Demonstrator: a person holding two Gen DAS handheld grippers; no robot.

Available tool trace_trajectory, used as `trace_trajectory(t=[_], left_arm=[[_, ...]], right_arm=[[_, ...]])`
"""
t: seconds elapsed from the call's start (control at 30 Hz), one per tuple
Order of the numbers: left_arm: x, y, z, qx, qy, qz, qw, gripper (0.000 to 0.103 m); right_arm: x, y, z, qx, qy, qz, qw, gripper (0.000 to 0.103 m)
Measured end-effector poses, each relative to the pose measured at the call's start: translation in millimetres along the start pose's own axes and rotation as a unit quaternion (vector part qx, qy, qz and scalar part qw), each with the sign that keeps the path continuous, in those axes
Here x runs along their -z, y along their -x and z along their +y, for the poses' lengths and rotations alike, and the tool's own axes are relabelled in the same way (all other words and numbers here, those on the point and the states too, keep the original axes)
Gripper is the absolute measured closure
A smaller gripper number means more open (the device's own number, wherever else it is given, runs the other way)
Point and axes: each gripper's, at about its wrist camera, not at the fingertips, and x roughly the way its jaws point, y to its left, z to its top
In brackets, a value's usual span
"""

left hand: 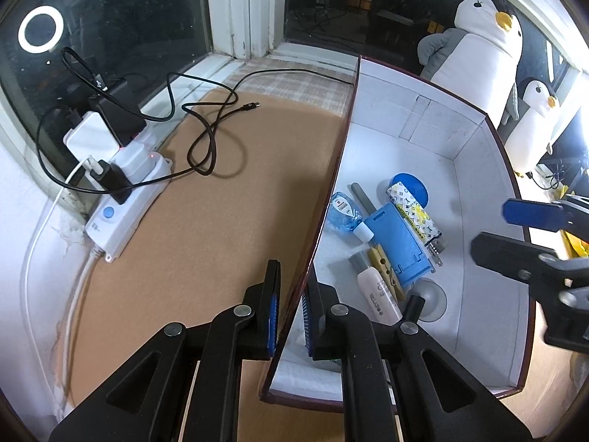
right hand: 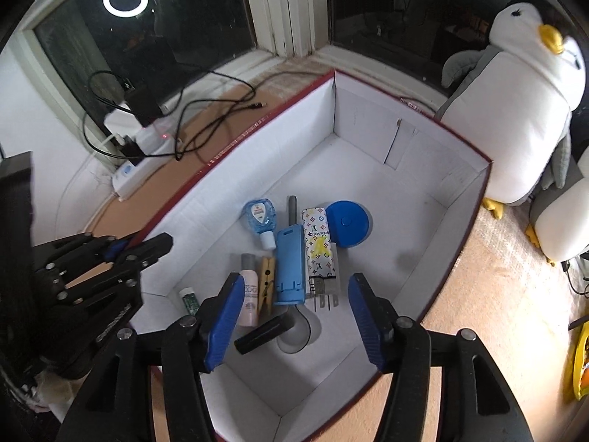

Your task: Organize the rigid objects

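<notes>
A white box with a red rim holds several small items: a blue flat case, a patterned charger, a blue round lid, a small clear bottle, a pink tube, a wooden clothespin and a black stick. My left gripper is shut on the box's left wall. My right gripper is open and empty above the items; it also shows in the left wrist view.
A white power strip with plugs and black cables lies on the tan mat left of the box. Two plush penguins stand by the window behind and right of the box.
</notes>
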Motion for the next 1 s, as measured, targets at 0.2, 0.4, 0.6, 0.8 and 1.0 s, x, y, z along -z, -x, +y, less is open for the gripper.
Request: trace_trajectory(t=[0.2, 0.4, 0.6, 0.8, 1.0], left_arm=[[0, 7, 1, -0.001, 0.0, -0.008, 1.0, 0.087], [-1, 15, -1, -0.006, -0.004, -0.018, 0.9998, 0.076], [1, 21, -2, -0.007, -0.007, -0.021, 0.9997, 0.076], [3, 36, -4, -0.01, -0.01, -0.035, 0.9993, 0.064], [7, 53, -9, -0.005, -0.014, -0.047, 0.9988, 0.049]], right_arm=[[9, 22, 0, 0.006, -0.014, -0.034, 0.999, 0.038], [17, 41, 2, 0.018, -0.026, -0.06, 0.998, 0.035], [26, 49, 7, 0.024, -0.026, -0.067, 0.997, 0.034], [35, 60, 11, 0.031, -0.026, -0.079, 0.996, 0.034], [50, 75, 11, 0.04, -0.03, -0.097, 0.994, 0.031]])
